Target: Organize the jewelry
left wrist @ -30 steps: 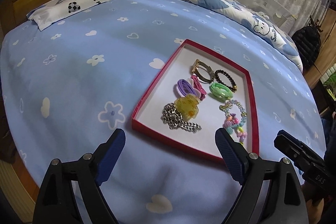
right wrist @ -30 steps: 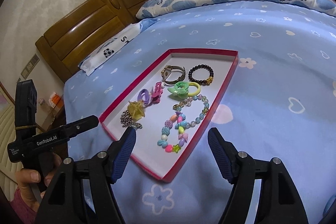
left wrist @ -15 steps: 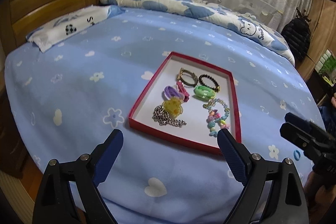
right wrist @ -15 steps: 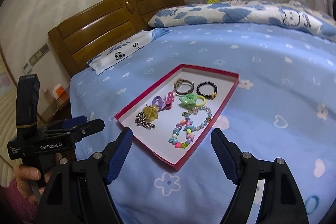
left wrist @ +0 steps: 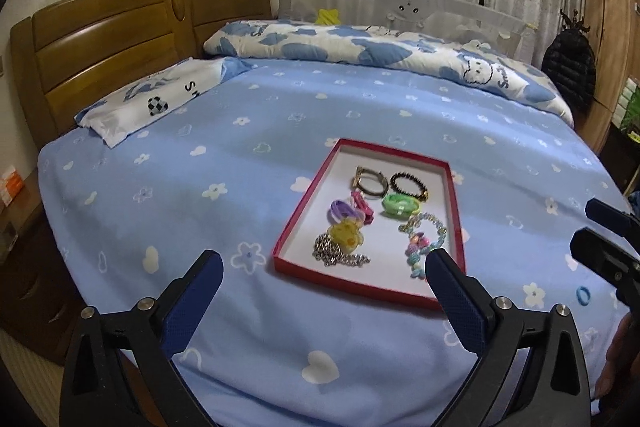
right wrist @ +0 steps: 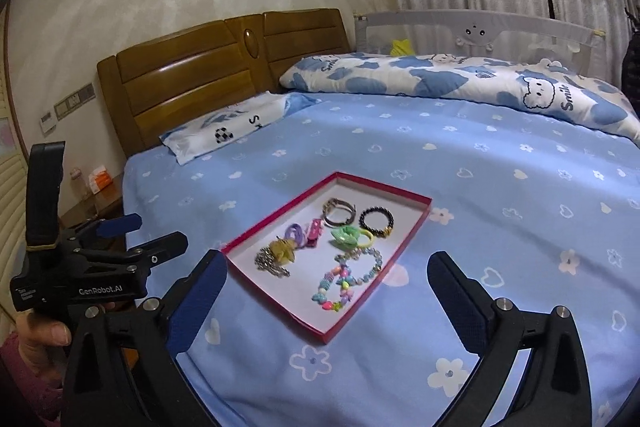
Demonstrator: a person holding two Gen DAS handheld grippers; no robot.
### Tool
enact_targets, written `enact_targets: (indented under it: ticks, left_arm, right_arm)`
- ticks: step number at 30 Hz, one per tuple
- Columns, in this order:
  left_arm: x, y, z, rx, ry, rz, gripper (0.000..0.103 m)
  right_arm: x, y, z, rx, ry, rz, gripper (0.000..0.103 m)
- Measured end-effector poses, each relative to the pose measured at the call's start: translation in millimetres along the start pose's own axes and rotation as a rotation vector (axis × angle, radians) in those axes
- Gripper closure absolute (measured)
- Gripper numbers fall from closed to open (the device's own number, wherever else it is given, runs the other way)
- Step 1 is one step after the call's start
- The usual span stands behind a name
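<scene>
A red tray (left wrist: 352, 281) with a white floor lies on the blue bed sheet. In it are a silver chain (left wrist: 340, 255), a yellow clip (left wrist: 346, 233), a purple hair tie (left wrist: 340, 209), a watch (left wrist: 370, 181), a black bead bracelet (left wrist: 408, 185), a green hair tie (left wrist: 398, 205) and a colourful bead bracelet (left wrist: 422, 239). My left gripper (left wrist: 322, 267) hovers short of the tray, its jaws opening with nothing between them. My right gripper (right wrist: 327, 263) hangs back from the tray (right wrist: 276, 299), jaws likewise opening and empty.
A small blue hair tie (left wrist: 583, 295) lies on the sheet right of the tray. A pillow (left wrist: 148, 103) and a rolled duvet (left wrist: 360, 47) lie at the far side, against a wooden headboard (left wrist: 100, 47). A nightstand (right wrist: 96, 195) stands left of the bed.
Both grippers have drawn back and risen, so the tray looks smaller and farther off. Both pairs of jaws have spread wider. The jewelry in the tray has not moved.
</scene>
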State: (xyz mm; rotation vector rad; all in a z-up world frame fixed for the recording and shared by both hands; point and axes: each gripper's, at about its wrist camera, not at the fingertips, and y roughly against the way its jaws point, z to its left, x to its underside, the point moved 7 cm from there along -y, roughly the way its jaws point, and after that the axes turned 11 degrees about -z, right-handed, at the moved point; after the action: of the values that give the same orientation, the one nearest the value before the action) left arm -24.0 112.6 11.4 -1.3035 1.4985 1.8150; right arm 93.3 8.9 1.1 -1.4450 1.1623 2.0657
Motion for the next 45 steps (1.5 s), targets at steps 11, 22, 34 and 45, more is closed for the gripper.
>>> enact_targets:
  ticks: [11,22,34,45]
  left_arm:
    - [13.4,-16.2,-0.2,-0.05,-0.014,0.008,0.001]
    - [21.8,-15.2,-8.4,-0.03,-0.053,-0.02,0.001]
    - [21.9,-10.9,-9.7,-0.02,-0.07,-0.042,0.001]
    - [21.7,-8.9,-11.3,-0.021,-0.074,-0.053,0.001]
  right_arm:
    - [44.3,-14.9,-19.2,0.042,-0.05,0.054,0.002]
    - [63.0,-16.6,-29.2,0.077,-0.062,0.051,0.002]
    - [55.4,-11.0,-31.2,0.088,-0.062,0.018,0.002]
    - [51.2,-10.8,-26.8,0.078,-0.054,0.013,0.002]
